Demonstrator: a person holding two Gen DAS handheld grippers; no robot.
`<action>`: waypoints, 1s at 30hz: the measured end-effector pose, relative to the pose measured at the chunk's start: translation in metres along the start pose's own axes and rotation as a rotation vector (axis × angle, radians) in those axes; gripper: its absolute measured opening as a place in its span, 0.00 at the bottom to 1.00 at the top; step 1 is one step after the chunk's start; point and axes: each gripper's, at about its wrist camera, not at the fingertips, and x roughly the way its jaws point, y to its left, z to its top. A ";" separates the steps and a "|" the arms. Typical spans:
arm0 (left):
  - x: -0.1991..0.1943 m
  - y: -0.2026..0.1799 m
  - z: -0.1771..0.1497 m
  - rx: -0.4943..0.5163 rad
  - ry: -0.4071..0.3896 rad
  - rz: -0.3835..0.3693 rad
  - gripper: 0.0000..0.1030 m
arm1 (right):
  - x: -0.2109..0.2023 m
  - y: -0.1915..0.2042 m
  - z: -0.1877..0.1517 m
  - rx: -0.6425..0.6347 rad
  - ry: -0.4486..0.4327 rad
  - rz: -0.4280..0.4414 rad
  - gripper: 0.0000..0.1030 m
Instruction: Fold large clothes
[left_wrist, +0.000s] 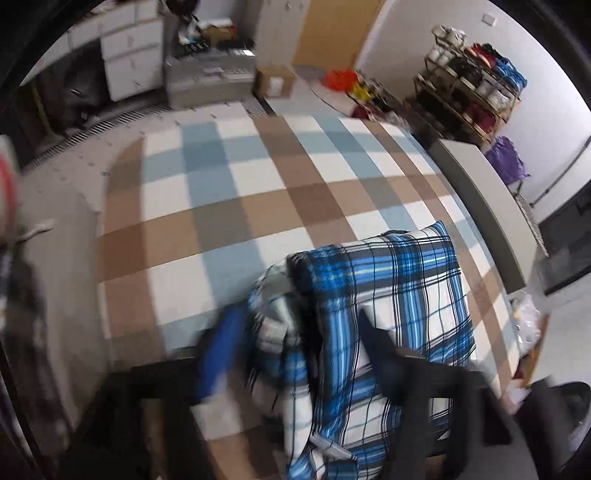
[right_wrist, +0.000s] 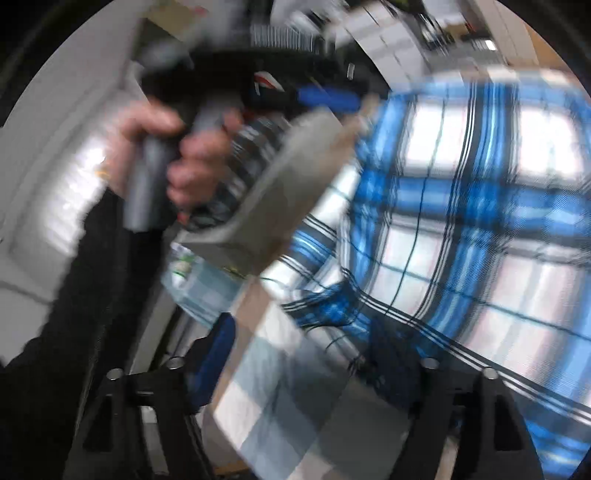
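A blue, white and black plaid shirt (left_wrist: 391, 295) lies bunched and partly folded on a checked brown, blue and white tablecloth (left_wrist: 229, 206). My left gripper (left_wrist: 299, 354) is over its near edge with the jaws wide apart; the blue left finger (left_wrist: 218, 354) is beside the cloth and the dark right finger (left_wrist: 380, 354) lies on it. In the right wrist view the shirt (right_wrist: 480, 206) fills the frame, blurred. My right gripper (right_wrist: 306, 350) is open, its blue left finger (right_wrist: 218, 350) off the cloth. The other hand-held gripper (right_wrist: 325, 96) shows above.
A grey board (left_wrist: 484, 206) runs along the table's right edge. A shelf of folded clothes (left_wrist: 472, 85) stands at the back right. White drawers (left_wrist: 129, 62) and a cardboard box (left_wrist: 273, 79) stand at the back. A person's hand (right_wrist: 162, 155) holds a grey handle.
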 end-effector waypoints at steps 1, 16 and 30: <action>-0.002 0.000 -0.007 -0.009 -0.009 -0.018 0.77 | -0.014 0.002 -0.002 -0.017 -0.026 0.019 0.82; 0.071 -0.014 -0.084 -0.011 0.199 0.005 0.77 | -0.101 -0.112 -0.015 0.309 -0.171 -0.183 0.96; 0.058 -0.034 -0.118 0.072 0.066 0.093 0.77 | -0.094 -0.105 -0.009 0.251 -0.110 -0.278 0.92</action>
